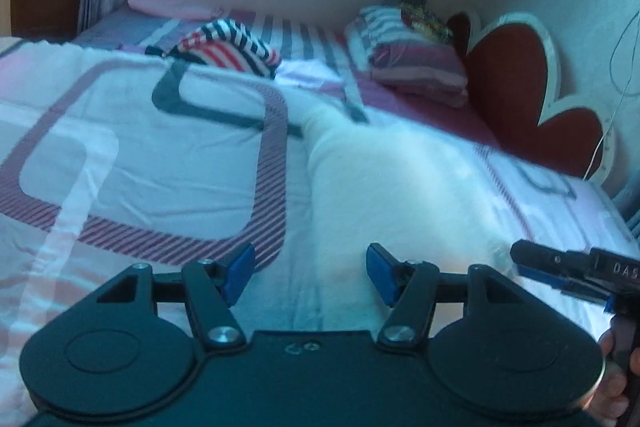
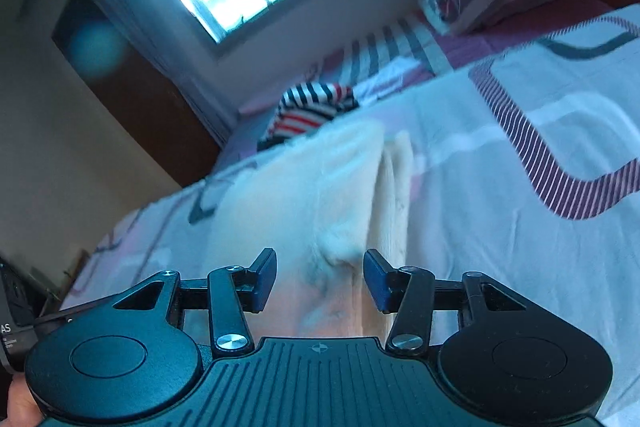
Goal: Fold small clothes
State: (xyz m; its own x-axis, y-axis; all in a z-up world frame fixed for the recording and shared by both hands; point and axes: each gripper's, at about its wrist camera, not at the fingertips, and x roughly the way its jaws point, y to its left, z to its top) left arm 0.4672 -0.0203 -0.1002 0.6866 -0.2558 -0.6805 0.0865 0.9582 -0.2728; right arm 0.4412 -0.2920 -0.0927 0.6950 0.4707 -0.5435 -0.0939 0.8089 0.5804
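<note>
A white fuzzy garment (image 1: 384, 179) is lying on a patterned bedspread (image 1: 140, 147), filling the centre of the left wrist view. The left gripper (image 1: 308, 277) is hovering released at lower centre, blue pads apart. The right gripper (image 2: 320, 281) is also spread wide over the garment's near edge. A striped garment (image 1: 232, 51) is sitting at upper centre, near a pillow (image 1: 416, 67)

Left hand-held gripper (image 1: 310, 273) jaws apart; right hand-held gripper (image 2: 320, 279) likewise, tilted

White fluffy garment (image 1: 384, 179) folded on bed (image 1: 160, 155)
</note>
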